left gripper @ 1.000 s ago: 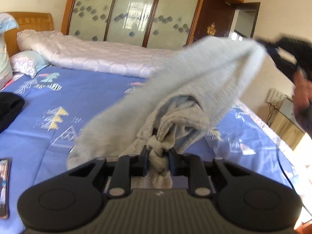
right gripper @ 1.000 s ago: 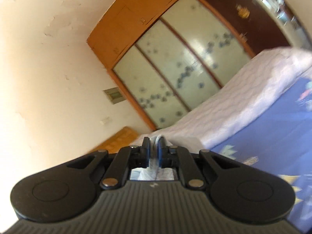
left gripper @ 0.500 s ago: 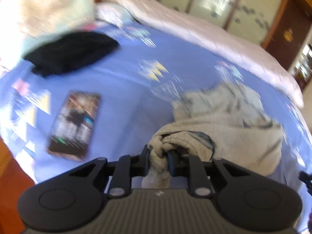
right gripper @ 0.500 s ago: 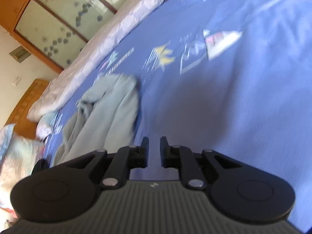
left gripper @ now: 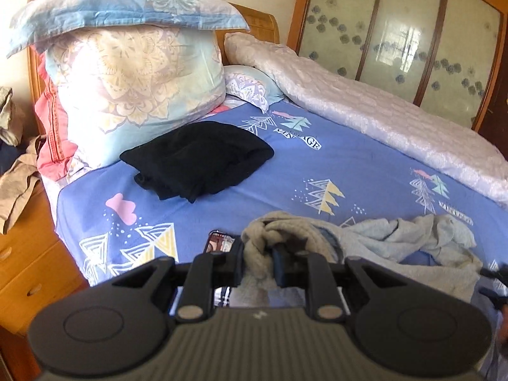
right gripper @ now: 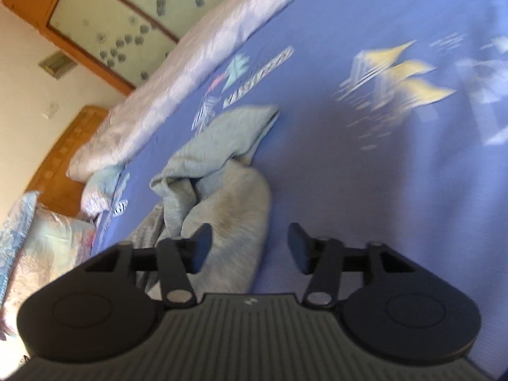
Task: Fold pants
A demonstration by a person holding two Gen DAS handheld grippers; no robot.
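Observation:
The grey pants [left gripper: 397,244] lie crumpled on the blue patterned bed sheet [left gripper: 349,165]. My left gripper [left gripper: 257,262] is shut on a bunched end of the pants, low over the bed. In the right wrist view the same pants [right gripper: 222,171] stretch away from me in a rumpled heap. My right gripper [right gripper: 249,246] hovers just over their near end with its jaws opening; the pants' near edge lies under the gap towards the left finger [right gripper: 198,247], and the pads do not press on it.
A folded black garment [left gripper: 197,162] lies further up the bed. A phone [left gripper: 219,243] lies just left of my left gripper. Pillows [left gripper: 127,73] are stacked at the headboard, a rolled white quilt [left gripper: 381,117] runs along the far side, and a wooden nightstand [left gripper: 28,266] stands at the left.
The pants came down from the air onto the sheet. My right gripper let go of them, dropped towards the bed and spread its jaws. My left gripper swung to face the pillows, still holding.

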